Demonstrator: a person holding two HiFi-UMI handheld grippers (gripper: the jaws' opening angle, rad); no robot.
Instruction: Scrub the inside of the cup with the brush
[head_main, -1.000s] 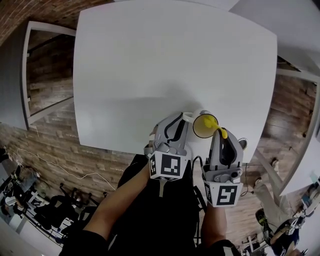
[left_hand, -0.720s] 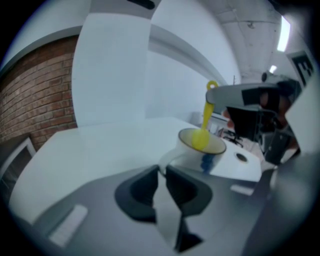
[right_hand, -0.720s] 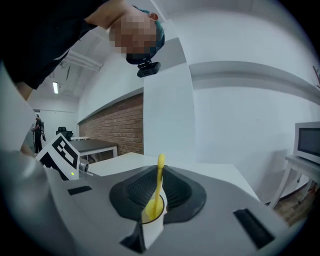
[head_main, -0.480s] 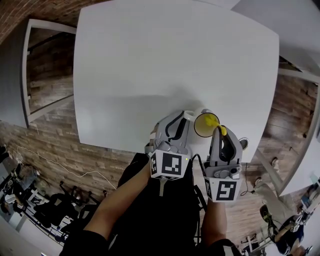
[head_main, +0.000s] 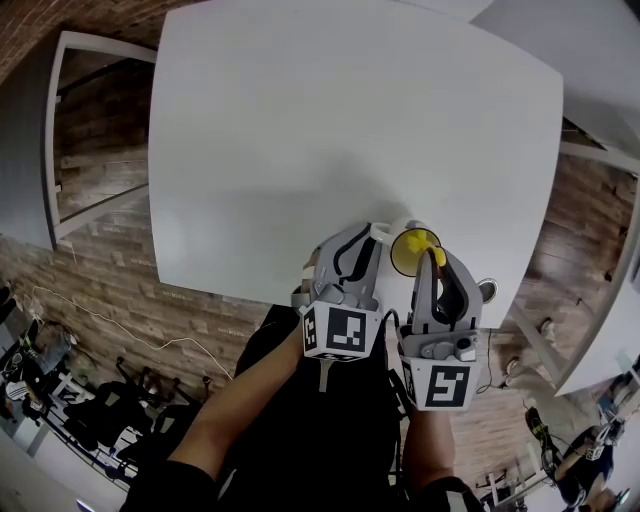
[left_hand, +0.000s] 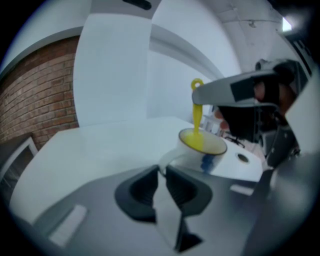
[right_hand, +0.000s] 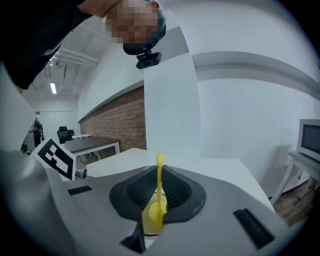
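Since the earlier frame the yellow brush (head_main: 432, 252) has shifted from the near right edge of the cup (left_hand: 202, 150) to a spot over the middle of its mouth, and the right gripper (head_main: 437, 264) has come closer in behind the cup with it. Cup and left gripper (left_hand: 161, 172) sit where they were.

The cup is white outside and yellow inside, with a small blue mark (left_hand: 207, 162) on its wall. It stands upright on the white table (head_main: 330, 130), close to the table's near edge.

Left of the cup, the left gripper has its jaws drawn in to a narrow gap, and they pinch the cup's white handle (left_hand: 169, 161), which sticks out toward that gripper.

Just behind the cup on the person's side, the right gripper has its jaws almost together, clamped on the thin stem of the brush. The stem runs nearly upright. Its looped top end (left_hand: 197, 83) stands well above the cup's rim, and its lower end reaches down inside the cup, against the yellow interior. In the right gripper view the stem sits squarely between the ribbed pads (right_hand: 140, 187), with the thicker yellow end below them.

Both of the person's forearms (head_main: 250, 400) reach toward the cup from the near side.
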